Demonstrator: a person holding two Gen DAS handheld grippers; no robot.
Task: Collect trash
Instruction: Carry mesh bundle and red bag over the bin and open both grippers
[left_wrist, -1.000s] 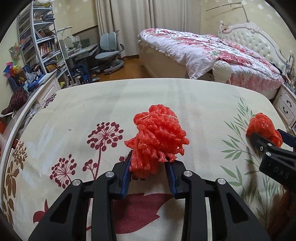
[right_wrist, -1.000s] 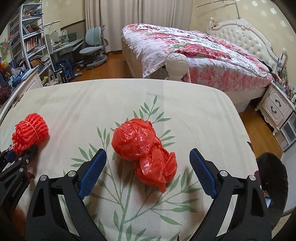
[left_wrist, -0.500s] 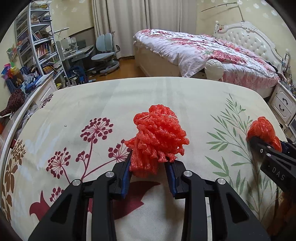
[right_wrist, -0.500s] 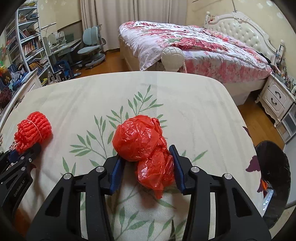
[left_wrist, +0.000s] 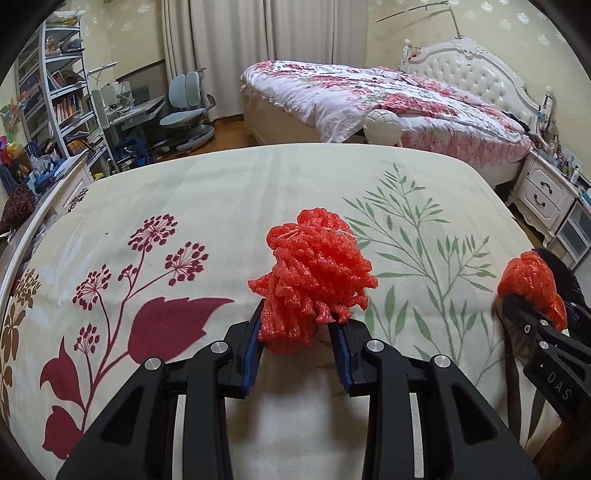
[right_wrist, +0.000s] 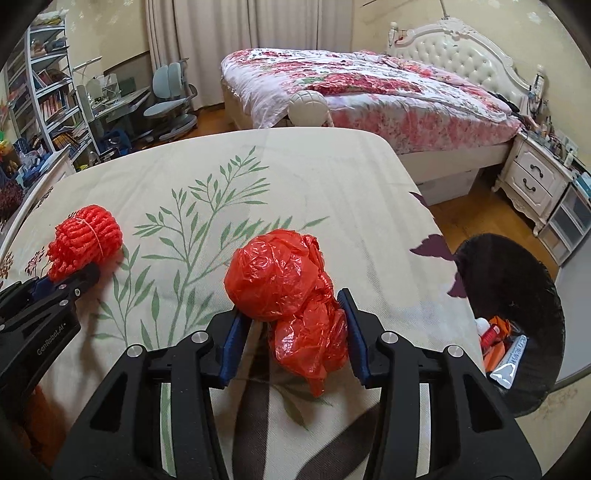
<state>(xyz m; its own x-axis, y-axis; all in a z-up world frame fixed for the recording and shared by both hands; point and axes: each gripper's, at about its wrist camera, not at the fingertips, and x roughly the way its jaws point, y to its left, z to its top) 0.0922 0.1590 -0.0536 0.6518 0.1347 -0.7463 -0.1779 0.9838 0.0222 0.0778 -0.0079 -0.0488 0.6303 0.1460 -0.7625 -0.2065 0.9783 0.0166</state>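
My left gripper (left_wrist: 297, 341) is shut on a red foam net bundle (left_wrist: 314, 277) and holds it above the cream floral bedspread (left_wrist: 207, 192). The bundle also shows at the left of the right wrist view (right_wrist: 85, 240). My right gripper (right_wrist: 291, 332) is shut on a crumpled red plastic bag (right_wrist: 284, 288), lifted over the bedspread near its right edge. The bag shows at the right edge of the left wrist view (left_wrist: 532, 284). A black trash bin (right_wrist: 517, 302) stands on the floor just right of the bed, with several pieces of rubbish inside.
A second bed with a pink floral cover (right_wrist: 369, 92) stands beyond. A white nightstand (right_wrist: 535, 181) is at the right. A desk, blue chair (left_wrist: 184, 107) and bookshelf (left_wrist: 62, 110) are at the far left. Wooden floor lies between the beds.
My right gripper closed on the red bag, lifted it and moved right toward the bed edge, bringing the bin into view. My left gripper kept hold of the net bundle and shifted right.
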